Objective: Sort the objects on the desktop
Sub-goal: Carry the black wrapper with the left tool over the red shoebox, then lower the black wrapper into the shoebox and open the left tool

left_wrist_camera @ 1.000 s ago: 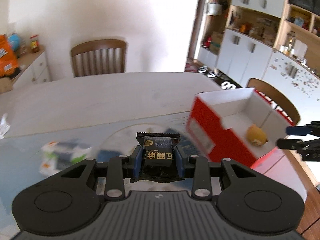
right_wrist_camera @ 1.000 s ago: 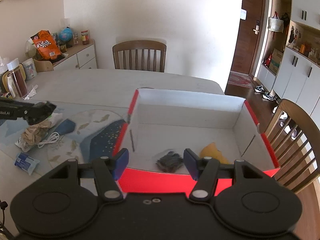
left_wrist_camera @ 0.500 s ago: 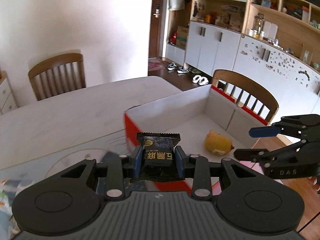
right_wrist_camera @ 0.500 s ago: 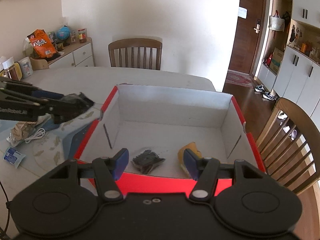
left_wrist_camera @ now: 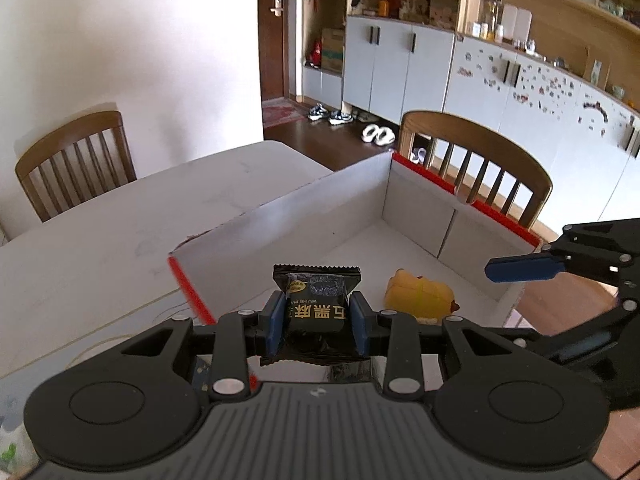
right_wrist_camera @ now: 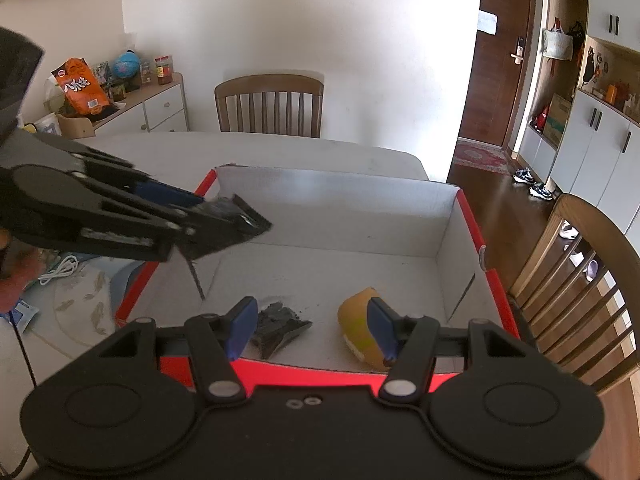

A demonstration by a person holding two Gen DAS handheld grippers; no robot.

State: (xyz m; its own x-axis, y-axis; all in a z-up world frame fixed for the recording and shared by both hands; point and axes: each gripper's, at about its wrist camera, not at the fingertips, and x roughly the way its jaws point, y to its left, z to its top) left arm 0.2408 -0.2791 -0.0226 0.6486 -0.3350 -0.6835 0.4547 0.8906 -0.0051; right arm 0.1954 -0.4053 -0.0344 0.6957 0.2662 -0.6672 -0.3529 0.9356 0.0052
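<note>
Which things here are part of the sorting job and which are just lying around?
Part of the job:
- black foil snack packet in the left gripper
- red cardboard box with white inside
- yellow soft toy
- dark wrapper in box

Lying about:
- wooden slat-back chair
- orange snack bag
- white cable

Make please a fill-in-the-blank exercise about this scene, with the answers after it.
1. The left tool grips a ____ snack packet.
2. The box is white inside and ____ outside.
3. The yellow toy lies ____ the box.
4. Nothing is between the fingers of the ____ tool.

Missing words: black; red; inside; right
</note>
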